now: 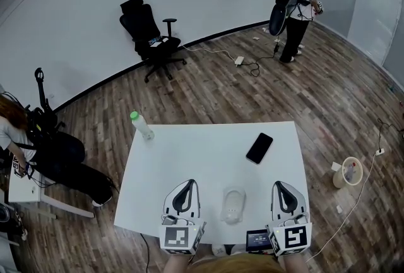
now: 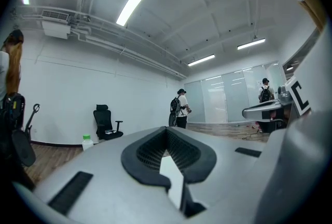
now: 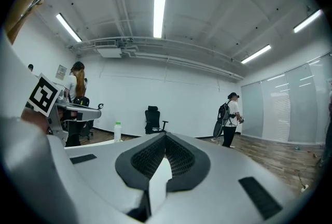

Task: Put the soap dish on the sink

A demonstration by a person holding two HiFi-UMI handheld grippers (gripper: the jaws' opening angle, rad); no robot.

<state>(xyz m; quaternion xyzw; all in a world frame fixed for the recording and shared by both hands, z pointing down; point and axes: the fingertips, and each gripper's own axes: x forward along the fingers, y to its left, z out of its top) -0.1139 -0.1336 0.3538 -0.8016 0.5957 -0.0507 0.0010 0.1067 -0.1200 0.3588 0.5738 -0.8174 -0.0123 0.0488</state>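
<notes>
Soap dish [image 1: 233, 205] on white table [image 1: 208, 155] over wooden floor [image 1: 252, 98]

Table [image 1: 202, 158]: bottle [image 1: 142, 126], phone [image 1: 259, 148], probable soap dish [image 1: 233, 205]

table [image 1: 208, 139]: green-capped bottle [image 1: 141, 125] upright at far left corner, black phone [image 1: 259, 148] flat at right | office chair [image 1: 150, 38] near wall | person with backpack [image 1: 297, 6] standing far right

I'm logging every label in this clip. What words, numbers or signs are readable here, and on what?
No text here reads clearly.
Small screen: digits, too small to read.
Marker cubes: black-and-white square patterns, no letters.
Bottle: no print legible.
Phone: dark, nothing showing.
</notes>
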